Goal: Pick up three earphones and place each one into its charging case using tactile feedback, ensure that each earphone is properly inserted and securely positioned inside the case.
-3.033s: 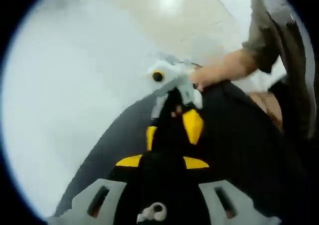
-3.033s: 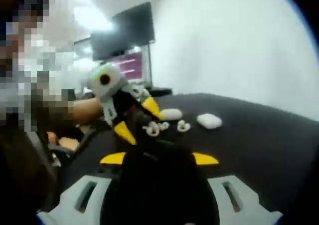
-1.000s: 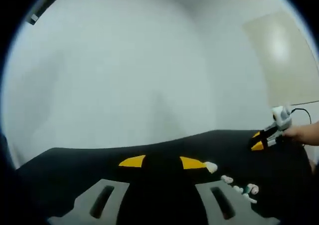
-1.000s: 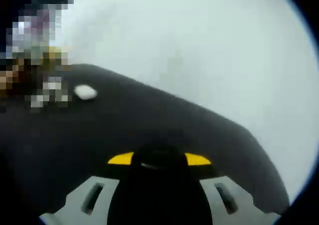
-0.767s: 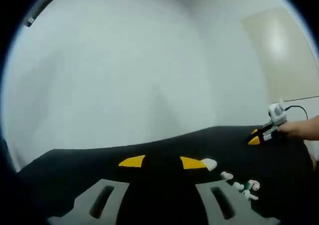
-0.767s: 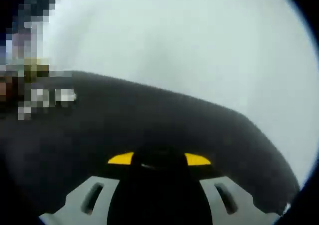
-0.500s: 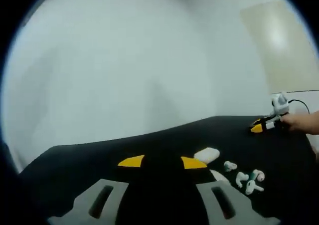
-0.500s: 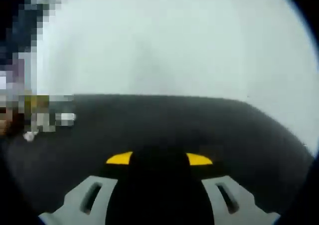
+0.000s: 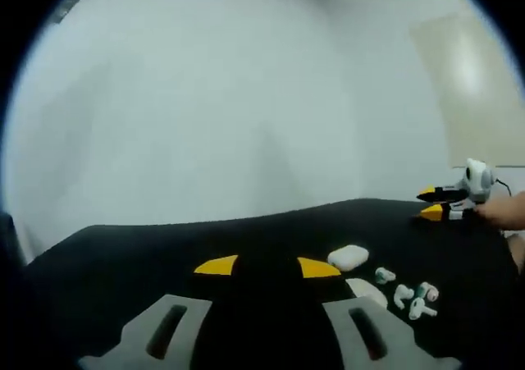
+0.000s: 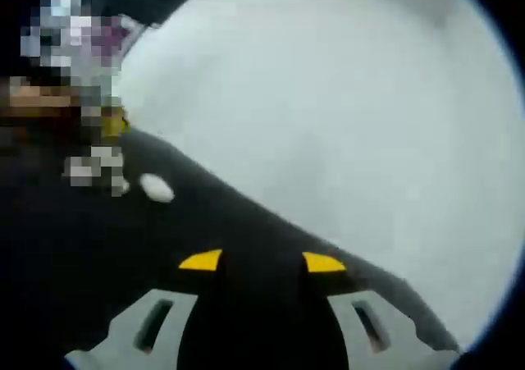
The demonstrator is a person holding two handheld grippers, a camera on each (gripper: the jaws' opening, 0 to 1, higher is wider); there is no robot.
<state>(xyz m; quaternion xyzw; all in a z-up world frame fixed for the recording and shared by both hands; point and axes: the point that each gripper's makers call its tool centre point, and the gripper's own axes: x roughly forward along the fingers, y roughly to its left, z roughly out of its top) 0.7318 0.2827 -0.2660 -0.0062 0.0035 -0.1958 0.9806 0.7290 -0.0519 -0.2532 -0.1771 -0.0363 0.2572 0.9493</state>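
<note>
Left gripper view, own jaws: the left gripper (image 9: 267,266) is seen with its yellow tips apart and nothing between them, above the black table (image 9: 123,255).
Right gripper view, own jaws: the right gripper (image 10: 262,261) is likewise spread and empty.
Charging case: a white charging case (image 9: 348,257) lies just right of the left gripper's right tip, not touching it.
Second case: another white case (image 9: 367,290) is partly seen just nearer than the first.
Earphones: a cluster of small white earphones (image 9: 410,294) lies right of the charging case, on the table.
Other gripper: the right gripper is held by a hand (image 9: 502,212) well beyond the earphones, at the table's far right.
Case in right gripper view: one white case (image 10: 156,188) lies far left of the jaws.
Edges: the table's far edge runs behind the charging case, against a pale wall (image 9: 205,116).
Open room: bare black table lies left of the charging case.
</note>
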